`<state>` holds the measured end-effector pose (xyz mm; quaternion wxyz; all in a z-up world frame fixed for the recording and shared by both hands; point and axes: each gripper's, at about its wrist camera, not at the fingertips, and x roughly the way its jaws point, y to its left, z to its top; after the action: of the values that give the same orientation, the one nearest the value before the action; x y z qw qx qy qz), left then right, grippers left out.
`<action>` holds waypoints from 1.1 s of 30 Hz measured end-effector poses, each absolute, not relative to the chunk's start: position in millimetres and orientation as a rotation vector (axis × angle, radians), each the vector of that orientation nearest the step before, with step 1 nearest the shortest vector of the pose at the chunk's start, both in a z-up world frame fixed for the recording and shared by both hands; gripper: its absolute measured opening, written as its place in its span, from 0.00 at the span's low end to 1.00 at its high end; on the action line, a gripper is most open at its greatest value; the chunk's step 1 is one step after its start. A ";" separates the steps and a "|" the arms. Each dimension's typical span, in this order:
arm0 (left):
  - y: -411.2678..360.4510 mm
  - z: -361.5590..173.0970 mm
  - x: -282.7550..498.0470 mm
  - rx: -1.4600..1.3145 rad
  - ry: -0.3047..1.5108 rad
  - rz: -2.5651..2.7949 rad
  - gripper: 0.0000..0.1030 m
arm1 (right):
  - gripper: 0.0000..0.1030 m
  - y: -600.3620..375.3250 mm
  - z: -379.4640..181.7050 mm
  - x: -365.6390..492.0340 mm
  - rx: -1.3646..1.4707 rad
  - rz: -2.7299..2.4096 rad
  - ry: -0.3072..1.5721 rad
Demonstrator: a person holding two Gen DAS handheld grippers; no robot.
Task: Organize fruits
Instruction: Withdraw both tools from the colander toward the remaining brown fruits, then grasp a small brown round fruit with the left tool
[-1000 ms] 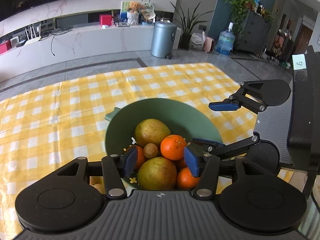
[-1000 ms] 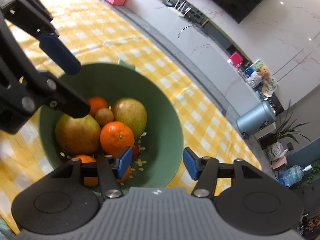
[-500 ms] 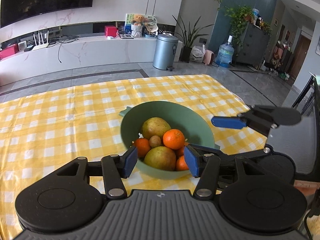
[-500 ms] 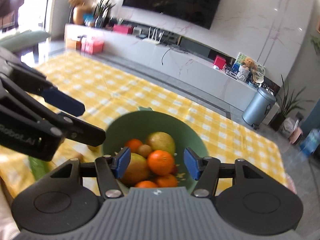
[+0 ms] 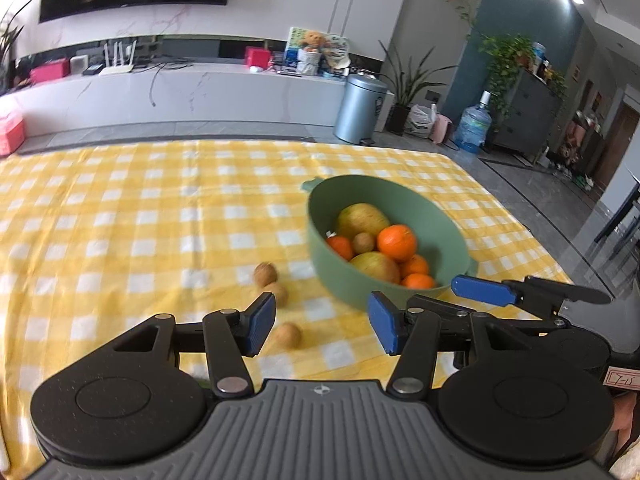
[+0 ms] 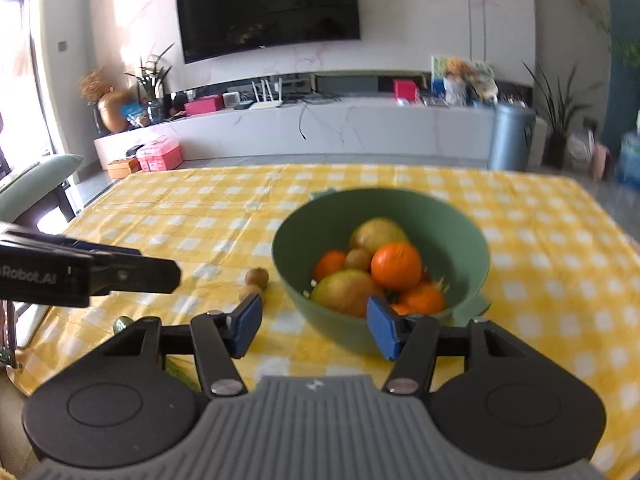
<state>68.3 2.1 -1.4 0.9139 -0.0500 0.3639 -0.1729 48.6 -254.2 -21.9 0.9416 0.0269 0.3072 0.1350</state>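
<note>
A green bowl (image 5: 440,216) on the yellow checked cloth holds two yellow-green pears (image 5: 362,220), several oranges (image 5: 397,242) and a brown kiwi (image 5: 363,242). Three more kiwis (image 5: 266,273) lie on the cloth left of the bowl. My left gripper (image 5: 322,326) hovers open near the table's front, left of the bowl; the nearest kiwi (image 5: 289,335) lies on the cloth under its gap, untouched. My right gripper (image 6: 315,328) is open and empty, just short of the bowl (image 6: 452,240). A finger (image 6: 132,276) of the left gripper shows at the left of the right wrist view.
The cloth (image 5: 120,220) stretches bare to the left and far side. Small green items (image 6: 122,323) lie at the near left edge, partly hidden. A pale green chair (image 6: 40,176) stands beyond the table's left side. Floor drops off past the right edge.
Both grippers drew back from over the bowl toward the table's near edge. The right view rolled upright. The loose kiwis on the cloth came into sight.
</note>
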 end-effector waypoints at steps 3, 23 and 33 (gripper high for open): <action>13.3 -9.9 64.5 -0.121 0.754 -0.338 0.61 | 0.54 -249.1 -31.3 47.5 0.064 0.273 0.640; 11.8 -54.3 79.1 -0.116 0.851 -0.316 0.52 | 0.35 -237.0 -73.1 67.6 0.072 0.284 0.735; -4.6 -71.1 96.3 -0.098 0.878 -0.321 0.49 | 0.35 -240.8 -83.4 75.4 0.084 0.267 0.728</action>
<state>96.3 -4.6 -71.1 0.8915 -0.0470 0.4232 -0.1546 75.4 -240.8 -83.4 0.9249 0.0411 0.3549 0.1302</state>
